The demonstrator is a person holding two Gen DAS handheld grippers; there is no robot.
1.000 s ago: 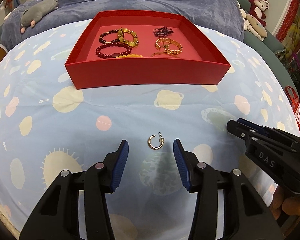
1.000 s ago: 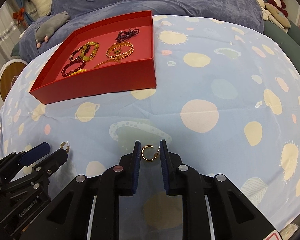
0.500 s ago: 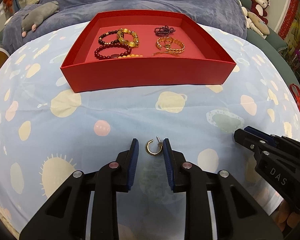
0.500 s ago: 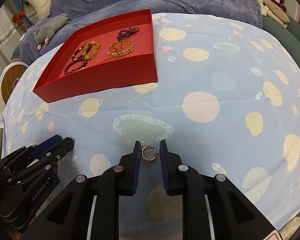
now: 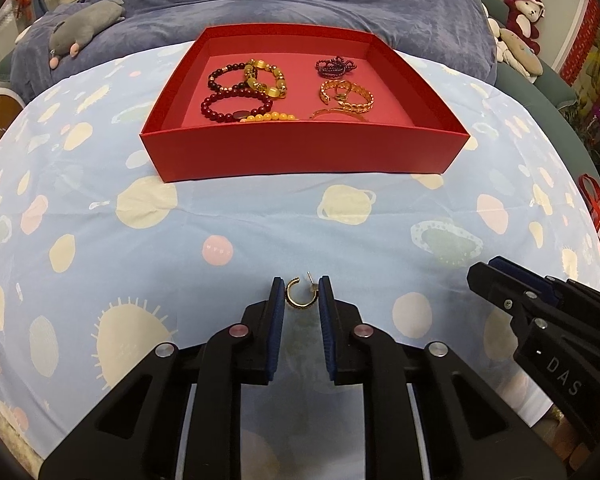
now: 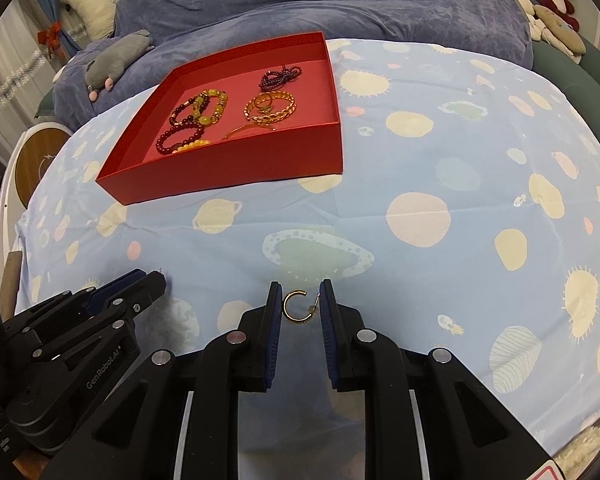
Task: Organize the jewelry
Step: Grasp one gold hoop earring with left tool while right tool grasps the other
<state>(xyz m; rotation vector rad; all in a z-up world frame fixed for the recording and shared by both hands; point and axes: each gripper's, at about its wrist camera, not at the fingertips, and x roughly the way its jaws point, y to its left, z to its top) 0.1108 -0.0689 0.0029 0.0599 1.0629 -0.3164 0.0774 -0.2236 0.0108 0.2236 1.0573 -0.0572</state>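
Observation:
Two gold hoop earrings are in hand over the blue spotted sheet (image 5: pixel 100 240). My left gripper (image 5: pixel 300 286) is closing its jaws, with one gold hoop earring (image 5: pixel 300 307) between the blue pads and touching both. My right gripper (image 6: pixel 300 292) is shut on the other gold hoop earring (image 6: pixel 286 307). Each gripper also shows in the other's view: the right gripper (image 5: pixel 496 276) low on the right, the left gripper (image 6: pixel 152 280) low on the left. Farther back lies the red box (image 5: pixel 300 156), also seen as the red box (image 6: pixel 228 168), holding several bead and gold bracelets (image 5: pixel 244 92).
A blue-grey blanket (image 5: pixel 300 0) is heaped behind the box, with a grey plush mouse (image 5: pixel 84 28) on its left. More plush toys (image 5: pixel 520 20) sit at the far right. A round wooden disc (image 6: pixel 36 160) stands past the sheet's left edge.
The left gripper's jaws have come together around its earring, from wide apart to touching it. The right gripper has kept its hold on the other earring.

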